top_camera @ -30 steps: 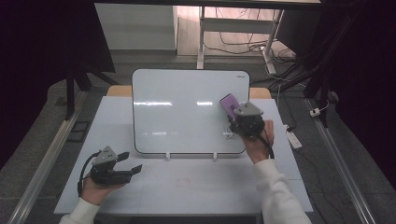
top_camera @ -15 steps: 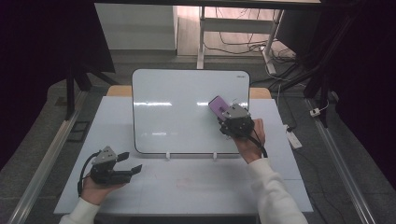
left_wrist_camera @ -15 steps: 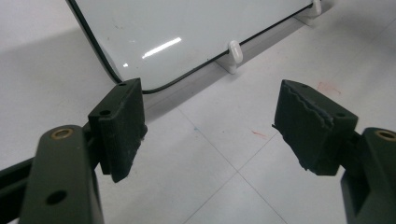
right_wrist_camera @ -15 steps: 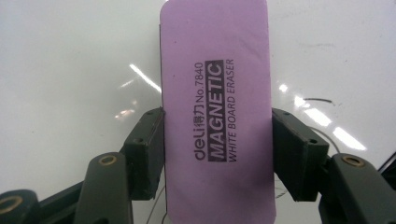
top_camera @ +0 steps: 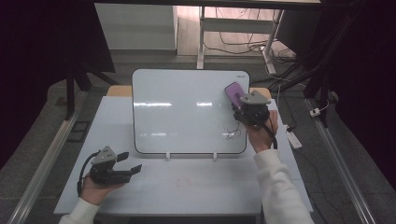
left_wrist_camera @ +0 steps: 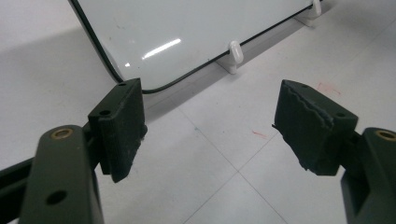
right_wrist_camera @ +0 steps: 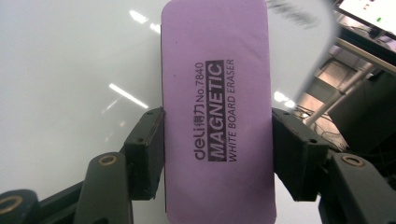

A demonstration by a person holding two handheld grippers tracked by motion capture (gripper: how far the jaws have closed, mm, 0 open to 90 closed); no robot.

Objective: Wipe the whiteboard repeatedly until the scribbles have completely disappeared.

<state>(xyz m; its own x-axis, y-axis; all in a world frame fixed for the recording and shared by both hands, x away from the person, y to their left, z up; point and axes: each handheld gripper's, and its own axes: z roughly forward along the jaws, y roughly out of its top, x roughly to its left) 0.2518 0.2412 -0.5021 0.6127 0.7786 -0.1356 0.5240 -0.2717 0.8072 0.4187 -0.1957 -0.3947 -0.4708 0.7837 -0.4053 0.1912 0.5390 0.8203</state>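
both jaws of the right gripper (right_wrist_camera: 217, 154) pinch a purple eraser (right_wrist_camera: 217, 112) against the whiteboard (top_camera: 187, 112). left gripper (left_wrist_camera: 208, 126) rests spread wide on the table (top_camera: 196, 182).

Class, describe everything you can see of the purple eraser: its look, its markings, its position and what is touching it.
The purple eraser is a flat oblong with rounded corners and a matte, foam-like face printed in black: "deli", "No.7840", "MAGNETIC WHITE BOARD ERASER". The right gripper clamps it by its long sides, one black jaw on each. In the high view it sits against the upper right of the whiteboard, above some dark scribbles.
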